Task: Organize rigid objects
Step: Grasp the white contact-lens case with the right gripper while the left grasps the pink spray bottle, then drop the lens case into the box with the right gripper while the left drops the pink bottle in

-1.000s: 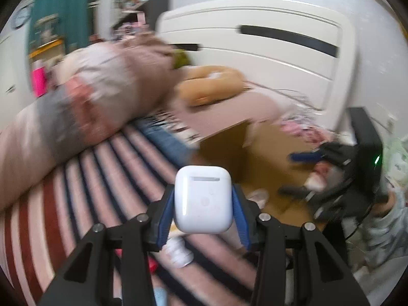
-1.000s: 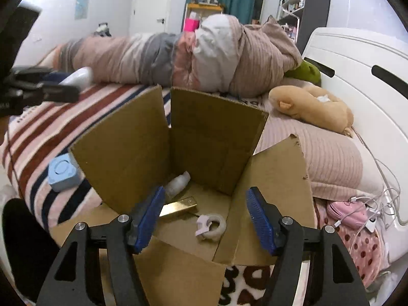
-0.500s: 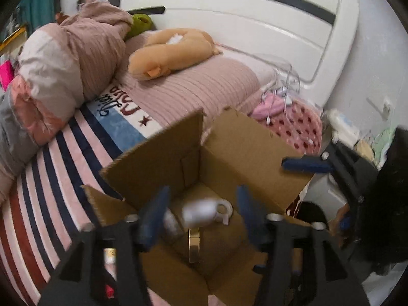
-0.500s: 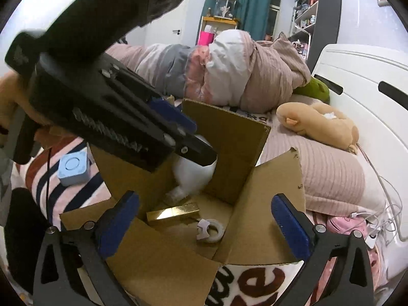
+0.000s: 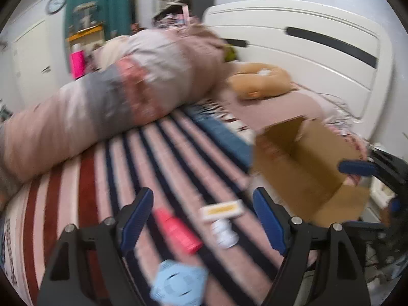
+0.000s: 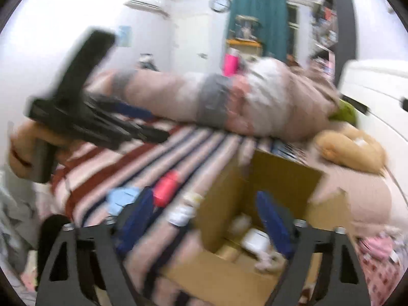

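The bed (image 5: pixel 84 178), under its striped cover, carries everything here, and the open cardboard box (image 5: pixel 306 168) on it serves as the landmark. A white earbud case (image 6: pixel 256 238) already lies inside the box among other small items, so the step in hand looks like the turn toward the next loose object.

Beside the box, on the stripes, lie a red cylinder (image 5: pixel 176 229), a small white bottle (image 5: pixel 224 234) with a yellow-labelled tag just behind it, and, farthest from the box, a pale blue hexagonal gadget (image 5: pixel 178 285).

The left gripper (image 5: pixel 204 219) tilts down over these, away from the box; its jaws have just been opening and stand wide, nothing pinched, with the cylinder and bottle framed between them. The next move probably calls for lowering onto one item and closing squarely on it.

The right gripper (image 6: pixel 206 227) hangs over the box's near wall, jaws having just narrowed to a middling gap, empty.
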